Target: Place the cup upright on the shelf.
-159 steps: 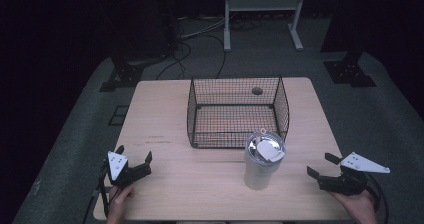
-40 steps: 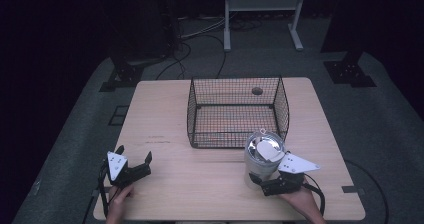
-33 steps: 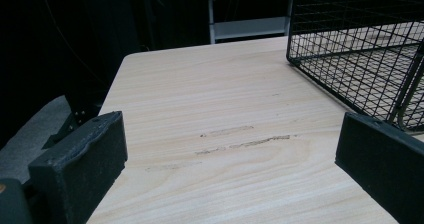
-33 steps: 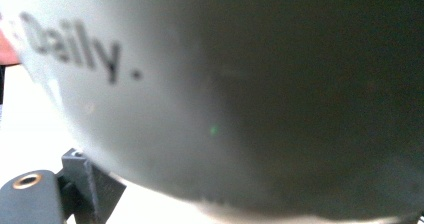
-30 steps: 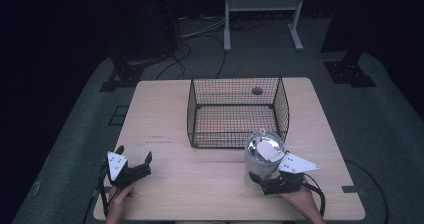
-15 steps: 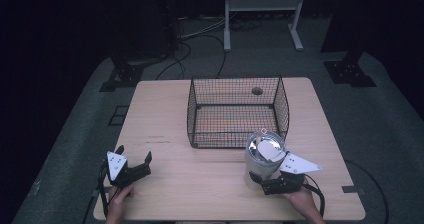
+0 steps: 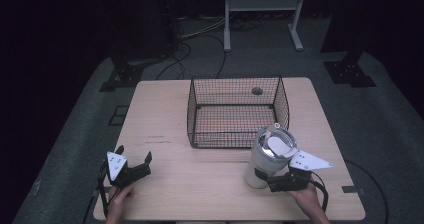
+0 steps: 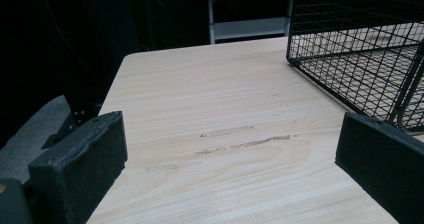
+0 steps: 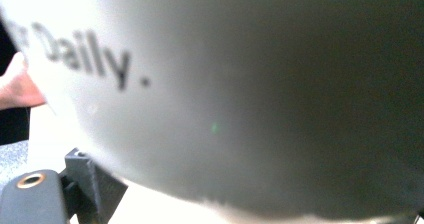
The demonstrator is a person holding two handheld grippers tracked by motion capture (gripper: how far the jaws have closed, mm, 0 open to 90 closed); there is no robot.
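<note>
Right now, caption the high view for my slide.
Right tongs at the base of a lidded white tumbler beside the wire basket; left tongs idle.

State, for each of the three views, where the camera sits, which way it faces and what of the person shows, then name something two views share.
High view: above the near side, looking forward and down on the table; both hands.
Left gripper view: on the left gripper, facing over the tabletop; its own jaws.
Right gripper view: on the right gripper, pressed against the tumbler; one jaw.
Shared: the wire basket in the high and left gripper views.
</note>
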